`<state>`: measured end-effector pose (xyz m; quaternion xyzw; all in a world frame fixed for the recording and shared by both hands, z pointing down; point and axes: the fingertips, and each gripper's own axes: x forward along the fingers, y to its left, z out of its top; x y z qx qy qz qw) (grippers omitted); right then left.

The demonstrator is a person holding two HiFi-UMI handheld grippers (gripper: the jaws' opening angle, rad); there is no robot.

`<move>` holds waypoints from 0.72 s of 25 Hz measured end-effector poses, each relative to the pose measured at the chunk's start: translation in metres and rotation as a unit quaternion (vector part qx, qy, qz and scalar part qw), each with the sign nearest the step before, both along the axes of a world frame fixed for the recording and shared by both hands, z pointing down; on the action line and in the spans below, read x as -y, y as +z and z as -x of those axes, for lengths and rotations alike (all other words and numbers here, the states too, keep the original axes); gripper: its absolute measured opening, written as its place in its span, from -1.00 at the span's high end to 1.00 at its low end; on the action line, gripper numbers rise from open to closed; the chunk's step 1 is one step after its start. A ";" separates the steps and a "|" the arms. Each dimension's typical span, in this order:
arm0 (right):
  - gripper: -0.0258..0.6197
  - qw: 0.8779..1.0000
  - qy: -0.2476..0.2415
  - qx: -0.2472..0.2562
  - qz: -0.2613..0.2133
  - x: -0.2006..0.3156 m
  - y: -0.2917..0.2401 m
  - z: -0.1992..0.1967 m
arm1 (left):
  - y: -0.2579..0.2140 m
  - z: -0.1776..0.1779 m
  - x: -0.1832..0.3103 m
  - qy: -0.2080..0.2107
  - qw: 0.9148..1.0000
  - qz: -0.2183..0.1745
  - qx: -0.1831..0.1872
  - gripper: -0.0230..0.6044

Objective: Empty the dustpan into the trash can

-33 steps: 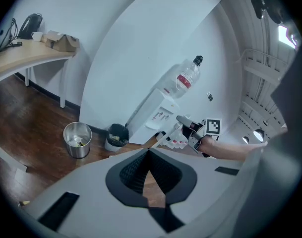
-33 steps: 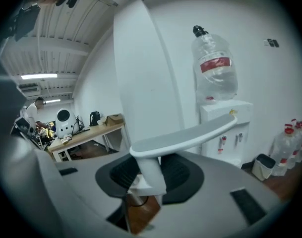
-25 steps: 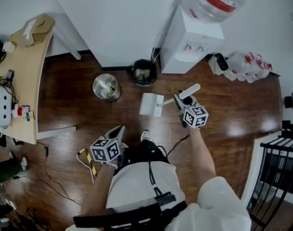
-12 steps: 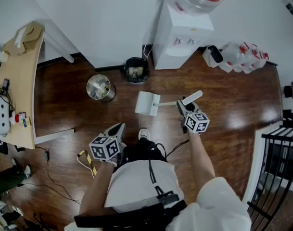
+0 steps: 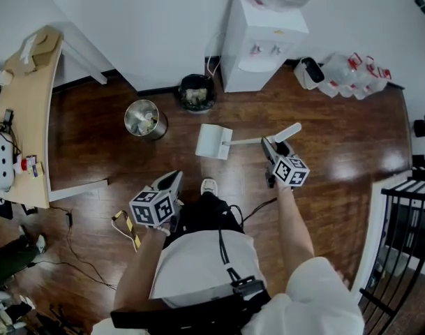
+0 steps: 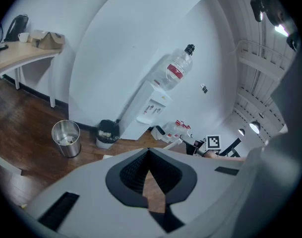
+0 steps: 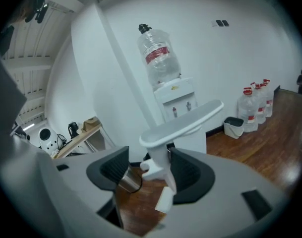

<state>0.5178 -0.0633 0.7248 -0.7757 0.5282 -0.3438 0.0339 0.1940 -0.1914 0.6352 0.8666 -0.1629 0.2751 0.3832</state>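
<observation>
Dustpan handle btwn R gripper jaws, just opened; L gripper jaws closed; steel bin: trash.

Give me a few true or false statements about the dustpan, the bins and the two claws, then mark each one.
1. The dustpan has its handle between the jaws of the right claw. True.
2. The left claw holds the dustpan. False: nothing is between its jaws.
3. In the head view, the silver trash can stands right of the water dispenser. False: it stands left of it, past the black bin.
4. The right claw is clamped tight on the handle. False: its jaws have just been opening, and a gap shows beside the handle.
5. An upturned bottle sits on the water dispenser. True.
</observation>
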 end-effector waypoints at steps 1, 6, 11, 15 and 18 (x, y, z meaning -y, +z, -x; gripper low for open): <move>0.00 1.000 0.002 0.003 0.001 0.000 0.001 0.001 | 0.000 0.002 -0.002 0.000 1.000 0.000 0.000 0.94; -0.04 1.000 0.019 0.019 -0.001 -0.002 0.001 0.005 | -0.001 0.018 -0.012 -0.002 1.000 -0.001 0.003 0.94; -0.04 0.999 0.039 0.021 0.009 -0.010 0.006 -0.003 | -0.001 0.028 -0.015 -0.014 1.000 -0.003 0.004 0.94; -0.04 0.998 0.060 0.026 0.008 -0.023 0.003 0.003 | -0.005 0.033 -0.012 -0.029 1.000 -0.008 -0.008 0.94; -0.04 0.999 0.048 0.020 -0.002 -0.019 -0.013 0.025 | -0.009 0.031 -0.004 -0.029 0.999 -0.018 -0.020 0.94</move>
